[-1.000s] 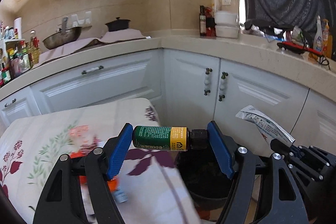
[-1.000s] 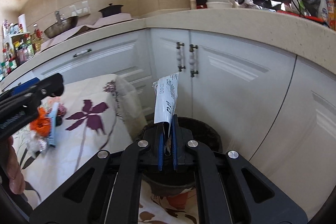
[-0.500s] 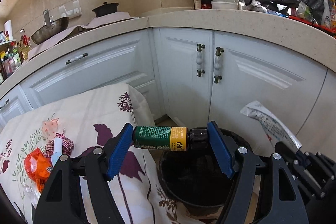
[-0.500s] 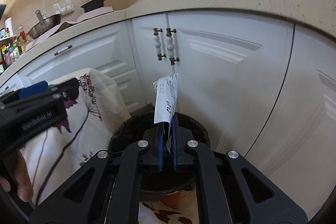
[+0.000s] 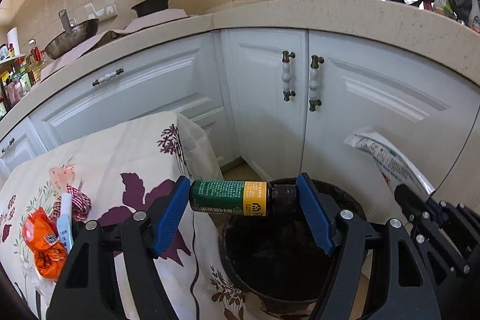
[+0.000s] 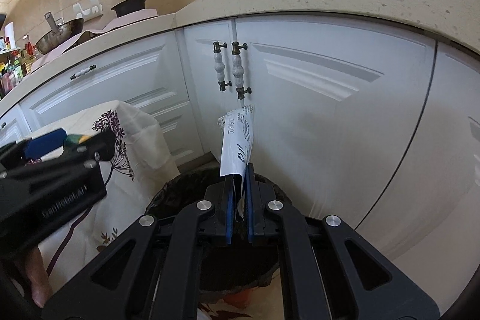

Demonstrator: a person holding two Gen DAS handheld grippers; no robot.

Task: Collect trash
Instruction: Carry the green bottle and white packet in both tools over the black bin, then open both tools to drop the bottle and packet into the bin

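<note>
Left tool [image 5: 243, 200] clamped end to end on a small green bottle [image 5: 229, 198], held level above the black bin [image 5: 345, 284]. Right tool [image 6: 238, 207] nearly shut, pinching a white wrapper [image 6: 237, 146] upright over the same bin. Risks: bottle striking the near rim if released early and rolling onto the floral-clothed desk [image 5: 126, 158]; light wrapper clinging to a pad or drifting outside. More litter [image 5: 45, 242] waiting on the desk.
</note>
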